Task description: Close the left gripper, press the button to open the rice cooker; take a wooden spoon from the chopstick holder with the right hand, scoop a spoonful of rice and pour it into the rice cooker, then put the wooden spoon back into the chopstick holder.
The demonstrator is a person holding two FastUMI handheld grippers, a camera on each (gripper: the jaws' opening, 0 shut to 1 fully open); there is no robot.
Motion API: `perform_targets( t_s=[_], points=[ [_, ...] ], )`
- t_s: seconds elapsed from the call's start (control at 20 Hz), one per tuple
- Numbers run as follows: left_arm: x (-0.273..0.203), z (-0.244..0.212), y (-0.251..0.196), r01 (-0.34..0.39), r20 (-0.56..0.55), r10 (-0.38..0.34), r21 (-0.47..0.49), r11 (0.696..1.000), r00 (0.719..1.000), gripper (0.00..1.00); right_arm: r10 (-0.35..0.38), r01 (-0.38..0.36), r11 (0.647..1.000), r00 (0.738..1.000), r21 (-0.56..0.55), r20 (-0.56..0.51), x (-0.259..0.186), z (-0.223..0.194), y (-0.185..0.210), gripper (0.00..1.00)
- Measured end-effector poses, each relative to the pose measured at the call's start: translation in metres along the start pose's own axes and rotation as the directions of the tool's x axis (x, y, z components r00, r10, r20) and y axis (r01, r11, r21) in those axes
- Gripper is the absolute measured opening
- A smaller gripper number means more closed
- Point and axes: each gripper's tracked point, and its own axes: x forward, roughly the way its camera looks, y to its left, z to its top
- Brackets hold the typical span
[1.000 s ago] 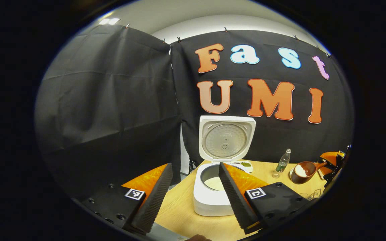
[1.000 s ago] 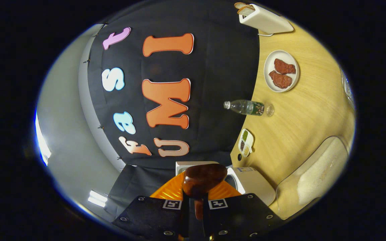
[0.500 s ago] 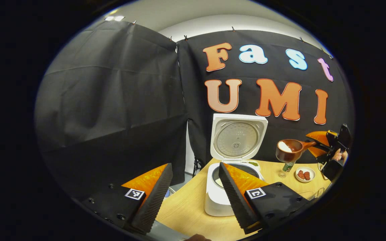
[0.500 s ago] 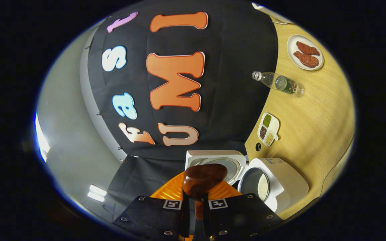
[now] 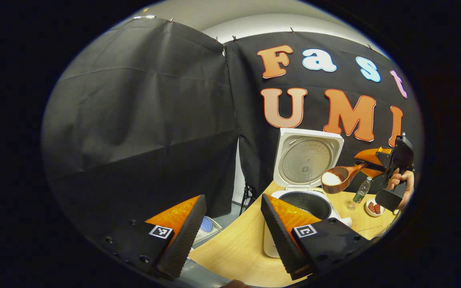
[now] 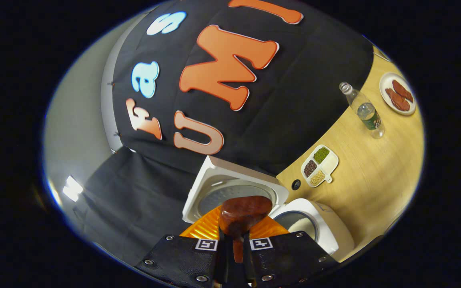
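From the left gripper view I see my left gripper [image 5: 230, 224] hanging above the near edge of the wooden table [image 5: 234, 248], its two fingers spread wide with nothing between them. Past them stands the white rice cooker [image 5: 306, 200], lid [image 5: 307, 159] tipped up and back against the booth's black cloth, the dark inner pot open to the air.

The right gripper [image 5: 368, 164] comes in from the right of that view, a hand [image 5: 400, 180] wrapped round its grip. It holds the wooden spoon [image 5: 336, 178] by the handle, bowl heaped with white rice [image 5: 330, 177] and poised just above the cooker's open pot, not touching it.

In the right gripper view the right gripper [image 6: 234, 250] has its fingers pressed together on the spoon's handle, and the dark rounded back of the wooden spoon [image 6: 244, 212] sits right ahead of them. Below it lie the raised lid [image 6: 230, 188] and the rice cooker [image 6: 314, 228] (some white rice shows in the pot).

Farther along the table [image 6: 370, 180] are a small divided dish of beans [image 6: 319, 166], a clear bottle [image 6: 364, 110] with a green label, and a plate [image 6: 397, 94] with two reddish-brown pieces. A small label on the cooker's body is too blurred for me to read, and so is the bottle's.
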Motion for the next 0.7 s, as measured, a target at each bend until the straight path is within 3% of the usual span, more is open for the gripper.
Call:
perform_targets(
  t_s=[0.1,0.15,0.25,0.45,0.7],
  points=[
    [0.0,-0.003,0.002,-0.003,-0.003,0.003,0.003,1.0,1.0,0.9,-0.042,0.039,0.993,0.999,-0.109,-0.025,0.01,-0.014,-0.004,0.15],
    [0.0,-0.004,0.003,-0.005,-0.005,0.005,0.004,1.0,1.0,0.93,-0.055,0.049,0.985,0.998,-0.168,-0.032,0.014,-0.019,-0.004,0.14],
    [0.001,-0.005,0.004,-0.006,-0.007,0.006,0.009,1.0,1.0,0.9,-0.072,0.058,0.952,0.997,-0.3,-0.034,0.019,-0.029,0.0,0.15],
    [0.002,-0.005,0.006,-0.01,-0.01,0.01,0.012,1.0,1.0,0.93,-0.066,0.035,0.827,0.997,-0.562,-0.034,0.022,-0.043,0.014,0.15],
    [0.002,-0.005,0.004,-0.005,-0.01,0.005,0.016,1.0,1.0,0.9,-0.003,-0.031,0.724,0.999,-0.689,-0.048,0.018,-0.056,0.041,0.15]
  ],
)
